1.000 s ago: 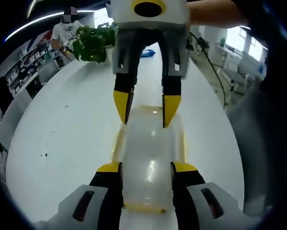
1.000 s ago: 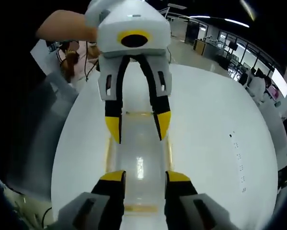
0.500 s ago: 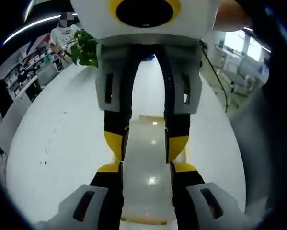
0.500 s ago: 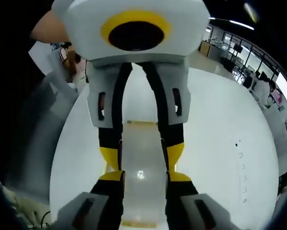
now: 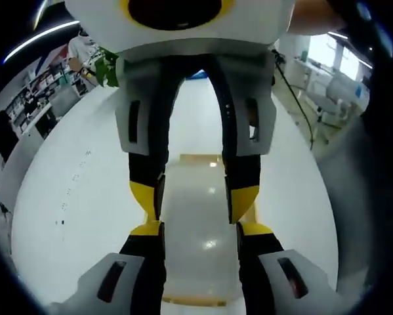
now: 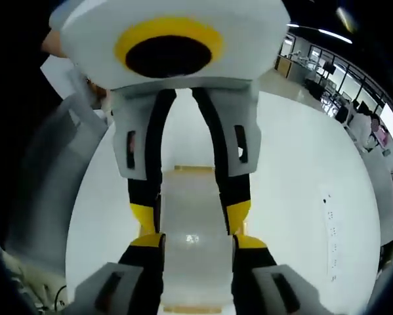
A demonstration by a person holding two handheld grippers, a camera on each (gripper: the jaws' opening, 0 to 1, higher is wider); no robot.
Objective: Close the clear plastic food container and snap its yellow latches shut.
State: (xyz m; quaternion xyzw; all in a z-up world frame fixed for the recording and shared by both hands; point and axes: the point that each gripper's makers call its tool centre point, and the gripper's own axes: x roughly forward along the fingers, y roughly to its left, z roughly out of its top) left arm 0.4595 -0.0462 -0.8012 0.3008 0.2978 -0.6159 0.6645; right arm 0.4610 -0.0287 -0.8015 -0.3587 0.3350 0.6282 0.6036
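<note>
Tongs facing tip to tip over clear container (image 5: 197, 226) on white worktop (image 5: 78, 190), left tongs (image 5: 199, 230) and right tongs (image 6: 195, 241) both parted astride its lid, grasp uncertain.

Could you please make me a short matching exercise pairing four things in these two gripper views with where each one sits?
Things:
1. clear plastic food container
2. green leafy plant
3. round white table
4. right gripper

Places:
A. at the far table edge, upper left in the left gripper view
B. under the container
C. between both grippers' yellow-tipped jaws
D. facing the left gripper from the container's far end

Pairs: 1-C, 2-A, 3-B, 4-D
</note>
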